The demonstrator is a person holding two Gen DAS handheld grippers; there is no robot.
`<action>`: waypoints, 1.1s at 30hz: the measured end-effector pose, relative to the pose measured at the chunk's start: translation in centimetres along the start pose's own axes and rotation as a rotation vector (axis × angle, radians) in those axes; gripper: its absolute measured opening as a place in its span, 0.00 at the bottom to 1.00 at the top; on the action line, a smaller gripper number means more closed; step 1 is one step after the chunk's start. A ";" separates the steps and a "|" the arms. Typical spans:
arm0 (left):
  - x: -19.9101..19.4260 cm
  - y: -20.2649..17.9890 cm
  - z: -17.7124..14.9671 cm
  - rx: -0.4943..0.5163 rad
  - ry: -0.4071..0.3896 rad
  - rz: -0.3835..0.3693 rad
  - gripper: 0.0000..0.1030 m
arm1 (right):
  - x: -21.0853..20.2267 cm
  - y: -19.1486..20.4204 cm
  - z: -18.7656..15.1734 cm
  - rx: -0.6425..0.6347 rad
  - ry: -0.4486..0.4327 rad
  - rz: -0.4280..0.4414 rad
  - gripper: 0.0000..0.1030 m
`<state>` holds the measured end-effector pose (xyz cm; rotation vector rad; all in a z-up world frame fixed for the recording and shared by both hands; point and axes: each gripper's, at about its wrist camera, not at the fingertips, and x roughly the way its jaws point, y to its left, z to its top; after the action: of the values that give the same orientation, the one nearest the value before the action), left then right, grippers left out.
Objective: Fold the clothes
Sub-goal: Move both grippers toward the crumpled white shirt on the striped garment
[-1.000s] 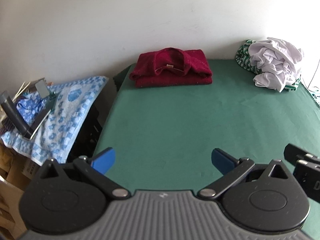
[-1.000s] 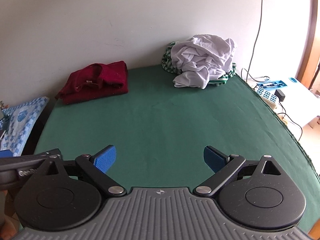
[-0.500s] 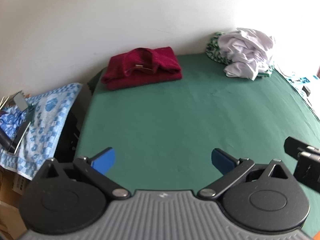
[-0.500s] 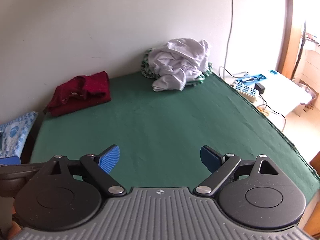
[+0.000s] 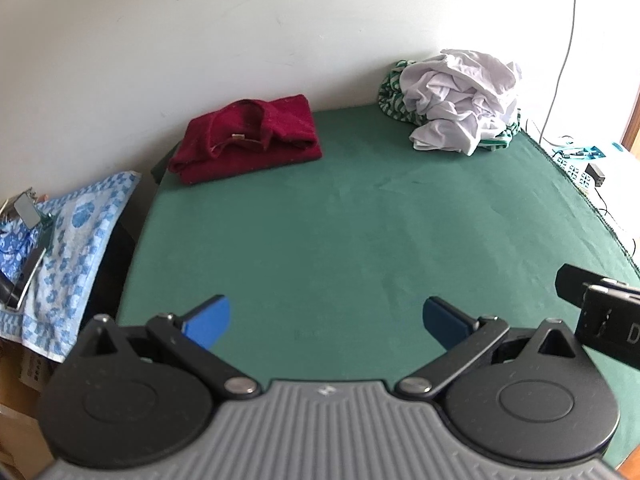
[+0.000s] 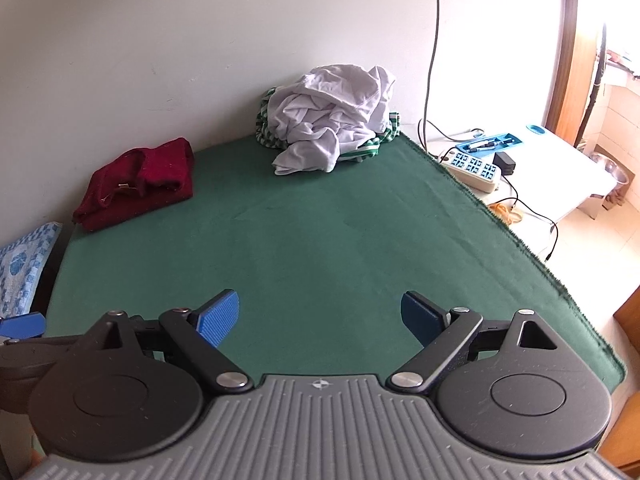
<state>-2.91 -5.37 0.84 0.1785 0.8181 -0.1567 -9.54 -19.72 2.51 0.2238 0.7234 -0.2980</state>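
The left gripper (image 5: pixel 326 320) is held above the near part of a green cloth-covered table (image 5: pixel 340 240), and its two blue pads are wide apart with nothing between them. The right gripper (image 6: pixel 320 318) is beside it, also above the near edge of the table, with its blue pads spread apart and empty. In the left wrist view, a black part of the right gripper shows at the right edge, close to the left gripper's right finger.

Far ahead of the left gripper and a little to its left, a folded dark red sweater (image 5: pixel 246 138) lies flat against the white wall (image 5: pixel 240 32), with its collar and a small label on top. Far ahead and to the right of this gripper there is a crumpled pile of white clothes (image 5: pixel 464 100), which rests on a green-and-white striped garment (image 5: pixel 390 92) in the far corner of the table. From the right gripper, the same pile is ahead and nearly in the middle, and the sweater is ahead to the left.

To the left of the left gripper, beyond the table edge, a blue-and-white patterned towel (image 5: pixel 76 232) covers a lower surface. To the right of the right gripper, beyond the table, a white power strip (image 6: pixel 472 168) and a blue tray with pens (image 6: pixel 490 145) lie on a white surface.
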 end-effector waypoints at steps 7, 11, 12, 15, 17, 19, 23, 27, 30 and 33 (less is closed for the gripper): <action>-0.4 -2.8 0.6 0.008 -0.001 -0.003 1.00 | 0.2 -2.3 1.1 -0.017 0.004 0.021 0.88; -0.5 -4.2 0.9 0.015 -0.003 -0.001 1.00 | 0.1 -3.3 1.6 -0.032 0.001 0.025 0.88; -0.6 -4.4 0.9 0.016 -0.002 -0.001 1.00 | 0.1 -3.5 1.7 -0.032 0.000 0.027 0.88; -0.5 -5.1 0.9 0.018 0.004 0.000 1.00 | 0.2 -4.0 1.8 -0.028 0.000 0.029 0.88; -0.5 -5.4 0.8 0.020 0.007 0.001 1.00 | 0.2 -4.1 1.7 -0.022 0.002 0.028 0.88; -0.5 -5.6 0.8 0.023 0.009 0.002 1.00 | 0.3 -4.3 1.7 -0.016 0.004 0.028 0.88; -0.4 -5.8 0.6 0.038 0.015 -0.003 1.00 | 0.3 -4.7 1.5 -0.003 0.008 0.027 0.88; -0.1 -5.8 0.5 0.053 0.025 -0.015 1.00 | 0.5 -4.9 1.2 0.019 0.020 0.010 0.88; -0.1 -5.7 0.4 0.068 0.028 -0.028 1.00 | 0.4 -4.9 1.0 0.036 0.023 -0.002 0.88; -0.1 -5.5 0.3 0.073 0.018 -0.035 1.00 | 0.2 -4.8 0.8 0.056 0.018 -0.016 0.88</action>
<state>-3.94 -10.74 0.56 0.2347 0.8343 -0.2185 -10.50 -24.49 2.48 0.2741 0.7356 -0.3325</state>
